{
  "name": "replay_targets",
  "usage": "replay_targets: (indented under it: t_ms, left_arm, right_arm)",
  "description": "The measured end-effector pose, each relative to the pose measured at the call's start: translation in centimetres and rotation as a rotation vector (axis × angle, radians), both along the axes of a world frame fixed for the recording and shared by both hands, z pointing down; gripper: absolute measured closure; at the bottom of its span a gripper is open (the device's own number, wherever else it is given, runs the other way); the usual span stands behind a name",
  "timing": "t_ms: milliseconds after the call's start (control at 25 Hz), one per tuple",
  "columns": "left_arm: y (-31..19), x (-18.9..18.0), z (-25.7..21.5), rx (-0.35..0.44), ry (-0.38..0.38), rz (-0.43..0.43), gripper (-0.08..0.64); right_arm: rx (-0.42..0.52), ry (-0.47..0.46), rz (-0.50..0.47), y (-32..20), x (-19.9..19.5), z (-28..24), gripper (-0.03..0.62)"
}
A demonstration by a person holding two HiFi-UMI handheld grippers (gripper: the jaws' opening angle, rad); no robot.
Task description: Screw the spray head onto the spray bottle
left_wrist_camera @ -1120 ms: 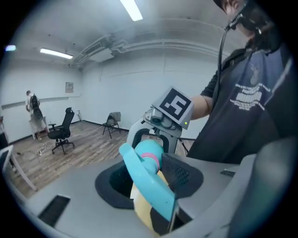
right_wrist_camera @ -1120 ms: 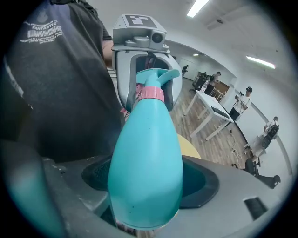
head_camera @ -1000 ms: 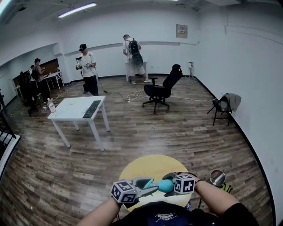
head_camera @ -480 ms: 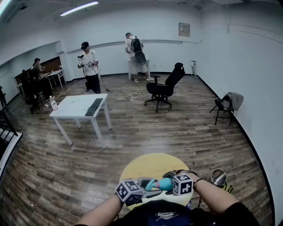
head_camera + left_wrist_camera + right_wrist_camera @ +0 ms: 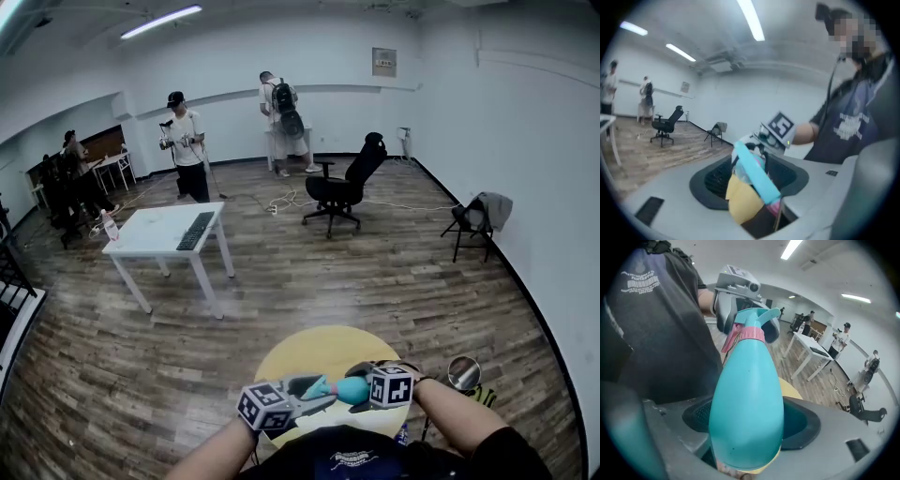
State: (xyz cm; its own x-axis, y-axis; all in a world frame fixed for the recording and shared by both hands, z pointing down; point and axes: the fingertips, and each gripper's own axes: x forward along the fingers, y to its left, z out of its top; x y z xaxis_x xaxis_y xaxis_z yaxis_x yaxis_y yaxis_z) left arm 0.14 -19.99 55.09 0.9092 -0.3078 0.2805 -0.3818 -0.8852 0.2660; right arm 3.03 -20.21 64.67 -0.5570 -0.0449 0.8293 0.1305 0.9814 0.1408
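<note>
— Bottle position first: where is it?
— The teal spray bottle (image 5: 747,399) is held in the air, low in front of the person, above the round yellow table (image 5: 300,349). The right gripper (image 5: 747,441) has its jaws set wide on the fat base end. The body fills the gap between them, so I read that as a firm hold.
— And the spray head?
— The spray head (image 5: 749,164) sits on the neck, with its pink collar (image 5: 750,333) against the top of the body. The left gripper (image 5: 753,187) faces it from the other side. Its jaws are closing round the head, which lies between them, but yellow shows through on one side. The pads do not look pressed on it yet.
— So which step is this?
— Screwing on, I judge, with the left gripper taking a bite for a turn. The head looks in line with the neck; whether the thread is tight I cannot tell.
— What does the next move call for?
— Finish the closing so both pads land on the head, then twist about the bottle's long axis while the right gripper steadies the body against the turn. The trigger arm sticks out to one side, so the grip should sit near the collar, or the pads may slip off the slanted plastic.
</note>
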Motion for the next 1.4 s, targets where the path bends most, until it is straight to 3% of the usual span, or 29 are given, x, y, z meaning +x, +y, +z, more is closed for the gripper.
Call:
replay_targets:
  t_ms: [40, 120, 160, 240, 360, 440, 480, 520, 600, 680, 800, 880, 960, 1080, 1160, 1200, 1280, 1400]
  left_arm:
    - [-0.7, -1.3, -1.2, -0.067, 0.128, -0.06, 0.257]
    - [-2.0, -4.3, -2.8, -0.17, 0.318, -0.154, 0.232]
    - [-2.4, -5.5, -3.0, -0.196, 0.362, -0.18, 0.231]
    - [-2.5, -6.5, -2.4, -0.213, 0.363, -0.189, 0.212]
    - [-1.2, -4.3, -0.8, -0.219, 0.267, -0.12, 0.212]
    - [0.2, -1.0, 0.4, -0.178, 0.12, -0.023, 0.212]
    - [0.8, 0.4, 1.2, -0.113, 0.01, 0.027, 0.254]
    - [1.3, 1.4, 2.0, -0.017, -0.118, 0.065, 0.345]
    - [1.9, 2.1, 3.4, 0.146, -0.324, 0.121, 0.367]
    - [2.5, 2.1, 3.8, 0.176, -0.385, 0.166, 0.367]
    - [2.6, 1.8, 3.8, 0.196, -0.408, 0.175, 0.363]
    - [1.9, 1.5, 3.4, 0.183, -0.359, 0.127, 0.363]
    - [0.9, 0.5, 2.3, 0.114, -0.218, 0.034, 0.362]
    - [-1.3, -3.3, -1.0, -0.093, 0.162, -0.131, 0.251]
    - [-2.5, -5.9, -2.3, -0.216, 0.354, -0.187, 0.197]
    - [-2.8, -6.5, -2.5, -0.249, 0.387, -0.195, 0.18]
    - [-2.7, -6.0, -1.9, -0.26, 0.342, -0.17, 0.152]
    - [-0.8, -1.8, 0.3, -0.176, 0.117, -0.04, 0.152]
  right_arm:
    - [-0.014, -0.026, 0.029, 0.0, 0.2, -0.3, 0.187]
    - [-0.029, -0.063, 0.067, -0.1, 0.7, -0.6, 0.187]
    - [-0.027, -0.069, 0.075, -0.2, 1.1, -0.5, 0.187]
    - [-0.023, -0.057, 0.082, -0.3, 1.8, 0.1, 0.187]
    - [0.005, -0.012, 0.056, 0.1, 1.7, 0.5, 0.187]
    - [0.055, 0.025, 0.004, 0.5, 0.5, 0.3, 0.187]
    - [0.083, 0.055, -0.023, 0.5, 0.1, 0.3, 0.187]
    - [0.104, 0.088, -0.044, 0.5, -0.1, 0.7, 0.19]
    - [0.092, 0.114, -0.066, 0.8, 0.1, 1.5, 0.19]
    - [0.043, 0.099, -0.071, 1.6, 0.1, 1.9, 0.189]
    - [0.04, 0.091, -0.074, 1.6, -0.1, 1.8, 0.189]
    - [0.056, 0.07, -0.061, 0.9, -0.4, 1.3, 0.189]
    - [0.035, 0.021, -0.027, 0.4, -0.8, 0.6, 0.189]
    - [-0.046, -0.068, 0.06, 0.3, -0.5, 0.2, 0.187]
    - [-0.062, -0.073, 0.094, 0.1, 0.8, 0.8, 0.188]
    - [-0.053, -0.059, 0.098, -0.1, 1.4, 1.1, 0.188]
    - [-0.024, -0.038, 0.084, -0.3, 1.6, 1.0, 0.188]
    - [0.034, -0.015, 0.027, 0.0, 0.0, 0.0, 0.187]
